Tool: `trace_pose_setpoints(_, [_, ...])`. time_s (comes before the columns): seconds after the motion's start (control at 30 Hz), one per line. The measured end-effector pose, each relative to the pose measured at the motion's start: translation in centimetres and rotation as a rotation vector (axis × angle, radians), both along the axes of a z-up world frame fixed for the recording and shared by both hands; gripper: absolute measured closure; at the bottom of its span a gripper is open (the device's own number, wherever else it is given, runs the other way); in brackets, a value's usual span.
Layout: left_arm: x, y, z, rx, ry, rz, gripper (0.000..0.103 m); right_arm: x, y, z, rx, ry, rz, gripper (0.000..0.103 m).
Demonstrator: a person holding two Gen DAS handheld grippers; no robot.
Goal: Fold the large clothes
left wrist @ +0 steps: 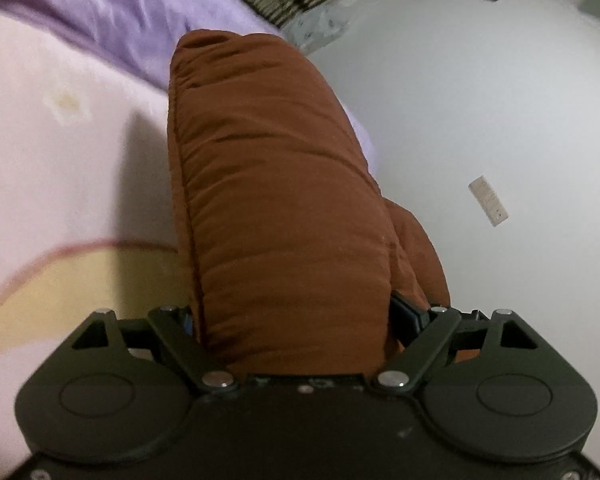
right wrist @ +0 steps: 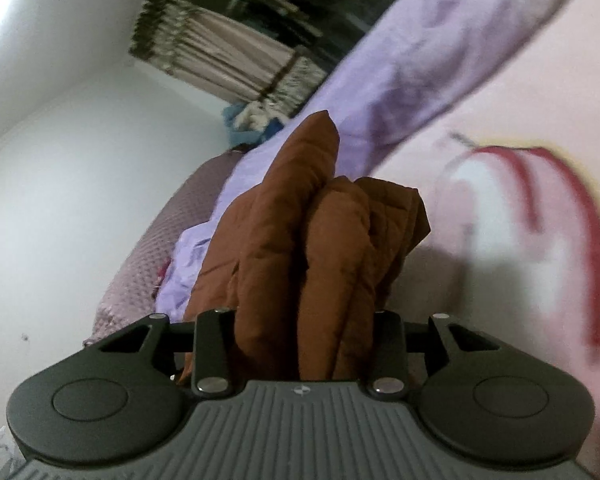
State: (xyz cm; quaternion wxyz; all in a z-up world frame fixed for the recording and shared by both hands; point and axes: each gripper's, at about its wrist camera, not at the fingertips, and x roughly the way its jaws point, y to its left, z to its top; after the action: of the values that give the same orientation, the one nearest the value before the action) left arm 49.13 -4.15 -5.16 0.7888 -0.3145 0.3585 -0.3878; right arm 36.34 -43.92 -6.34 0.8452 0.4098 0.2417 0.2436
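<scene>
I have the bed (left wrist: 52, 168) under both cameras: a pink cover with a red and yellow print, and a lilac sheet (left wrist: 112, 4) bunched along its far side. It serves as my folding surface, so the work stays over it. Beyond it stand a white wall (left wrist: 480, 100) and a curtain (right wrist: 220, 64).

The jacket (left wrist: 272, 200), rust-brown and quilted, is the garment I am folding. It is not lying flat; it rises in thick padded folds out of both grippers, above the pink cover, and I judge it lifted clear so that a fold can be carried over.

My left gripper (left wrist: 296, 320) has one fat roll of the jacket between its jaws. The roll fills the gap from side to side, so the jaws stand wide only because the padding is bulky; I read this as a hold on the jacket, though the pads themselves are hidden by the cloth.

My right gripper (right wrist: 304, 320) pinches several layers together, the jaws drawn in narrower on the gathered folds. The layers stand up in ridges in front of the camera, which tells me this end is already doubled.

Holding two ends at once keeps the heavy fabric from sagging between them. Next I would lay it down evenly.
</scene>
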Motion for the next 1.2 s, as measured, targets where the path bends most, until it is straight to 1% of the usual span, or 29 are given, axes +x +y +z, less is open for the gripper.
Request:
trace_pose_setpoints(0.1, [-0.4,3.8,1.5,0.003,-0.033,0.023,0.017,0.8,3.0,1.6,0.006,-0.034,0.031,0.059])
trace_pose_setpoints(0.17, [-0.3,6.3,2.1,0.011,-0.048,0.044,0.017,1.6,5.3,2.3,-0.009,-0.051,0.047,0.059])
trace_pose_setpoints(0.3, [0.6,9.7,2.0,0.041,-0.064,0.066,0.017,3.6,8.7,1.7,-0.004,-0.049,0.062,0.057])
trace_pose_setpoints(0.4, [1.9,11.4,0.5,0.044,-0.076,0.076,0.017,5.0,10.1,0.6,-0.021,-0.056,0.05,0.057])
trace_pose_setpoints(0.47, [2.8,12.0,-0.9,0.043,-0.071,0.083,0.017,6.1,10.7,-0.5,-0.03,-0.039,0.035,0.057])
trace_pose_setpoints(0.6, [4.6,13.0,-4.7,0.035,0.003,0.101,0.016,7.4,10.9,-2.7,-0.048,0.028,0.006,0.057])
trace_pose_setpoints(0.67, [5.1,13.7,-6.1,-0.001,0.028,0.101,0.015,7.6,10.3,-4.0,-0.016,0.046,0.0,0.057])
trace_pose_setpoints(0.7, [5.3,13.9,-6.3,-0.011,0.028,0.097,0.012,7.7,10.2,-4.5,0.002,0.049,0.003,0.055])
trace_pose_setpoints(0.73, [5.3,14.0,-6.5,-0.006,0.025,0.093,0.011,7.8,10.1,-4.9,0.018,0.05,0.006,0.054])
trace_pose_setpoints(0.87, [5.4,13.6,-5.9,0.022,0.031,0.093,0.007,7.8,9.8,-5.8,0.043,0.053,0.008,0.046])
trace_pose_setpoints(0.93, [5.2,13.3,-4.7,0.051,0.036,0.102,0.007,8.0,9.6,-5.8,0.05,0.067,0.004,0.038])
trace_pose_setpoints(0.97, [5.0,13.4,-4.1,0.071,0.035,0.11,0.007,7.7,9.4,-5.8,0.045,0.079,-0.003,0.032])
trace_pose_setpoints(1.0, [4.5,13.6,-3.3,0.097,0.03,0.121,0.007,7.4,9.2,-5.5,0.033,0.093,-0.014,0.028])
trace_pose_setpoints(1.03, [4.0,13.7,-3.1,0.125,0.026,0.134,0.007,7.1,9.0,-4.9,0.013,0.106,-0.027,0.028])
trace_pose_setpoints(1.1, [2.6,13.9,-1.3,0.195,0.0,0.173,0.01,5.9,8.6,-3.8,-0.032,0.112,-0.05,0.028])
trace_pose_setpoints(1.2, [0.0,14.2,1.5,0.268,-0.082,0.228,0.011,3.4,8.0,-1.2,-0.128,0.095,-0.125,0.028])
